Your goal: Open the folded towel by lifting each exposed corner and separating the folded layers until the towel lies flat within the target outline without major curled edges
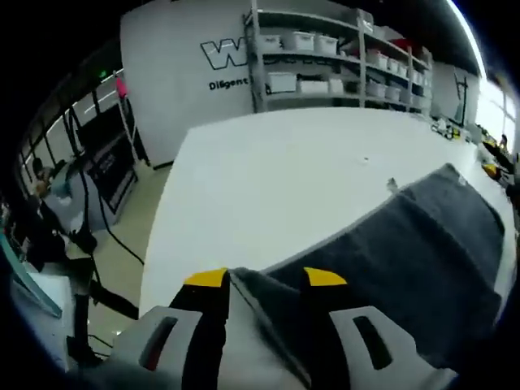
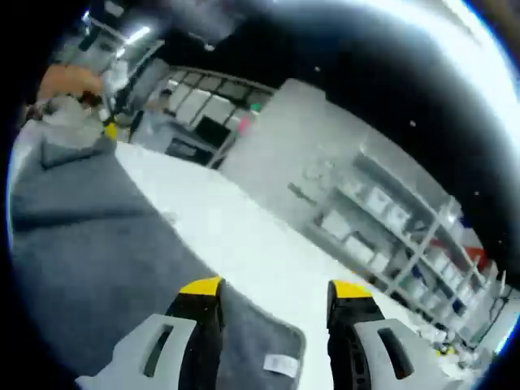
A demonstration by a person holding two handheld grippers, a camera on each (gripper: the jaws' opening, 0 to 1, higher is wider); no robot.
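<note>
The dark grey towel [image 1: 406,260] lies across the white table [image 1: 268,179]. One bunched edge rises between my left gripper's [image 1: 266,279] yellow-tipped jaws, which are shut on it. In the right gripper view the towel [image 2: 89,252] spreads out to the left. Its near corner, which carries a small white label [image 2: 281,365], sits between the jaws of my right gripper [image 2: 275,288]. Those jaws stand wide apart, open. The left gripper [image 2: 81,114] and a hand show at the towel's far end.
Metal shelves with white bins [image 1: 341,61] stand beyond the table's far edge, beside a white wall with lettering [image 1: 223,57]. The table's left edge drops to the floor, where cables and stands [image 1: 89,211] are. Small items [image 1: 451,130] lie at the table's far right.
</note>
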